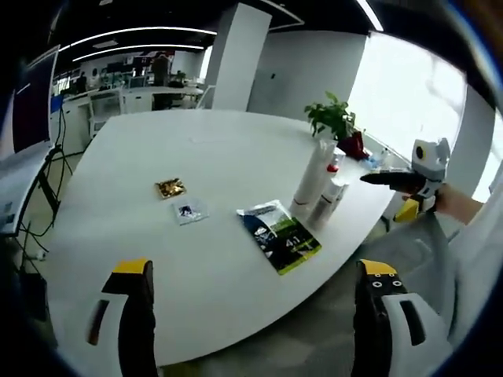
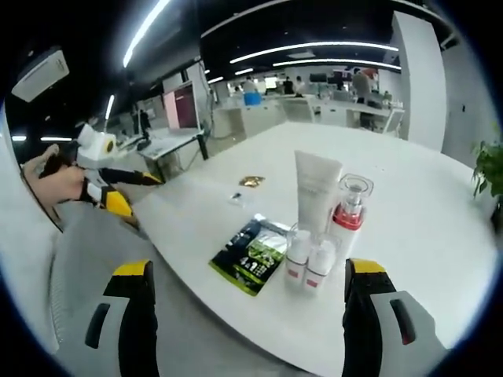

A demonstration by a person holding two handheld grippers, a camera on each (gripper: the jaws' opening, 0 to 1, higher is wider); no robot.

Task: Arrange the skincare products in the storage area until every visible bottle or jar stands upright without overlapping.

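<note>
A: Where were the skincare things?
B: Clustered near the worktop (image 2: 440,259) edge. In the right gripper view: a tall white tube (image 2: 316,191) upright, a clear pump bottle with a red band (image 2: 347,216) touching it at 3 o'clock, two small white bottles (image 2: 306,263) just in front at 6 o'clock. All four stood up, packed tight.
A: Other stuff?
B: Green-and-black packet (image 2: 253,255) lying flat at 9 o'clock of the cluster, a small gold item (image 2: 251,181) and a small flat sachet (image 2: 236,198) farther off. Potted plant (image 1: 334,119) at the far edge in the left gripper view.
A: Grippers?
B: Right gripper (image 2: 247,314) had its jaws wide, empty, hovering short of the cluster. Left gripper (image 1: 255,318) also wide, empty, well apart from the bottles (image 1: 321,188). The right one (image 1: 393,179) showed in the left gripper view at 3 o'clock.
A: Handling?
B: My guess: light plastic, smooth, easy to tip. The tube looked soft, top-heavy on its cap; take it low on the body. The pump bottle looked rigid; hold mid-body, not the pump. The small ones would likely knock over if nudged.
</note>
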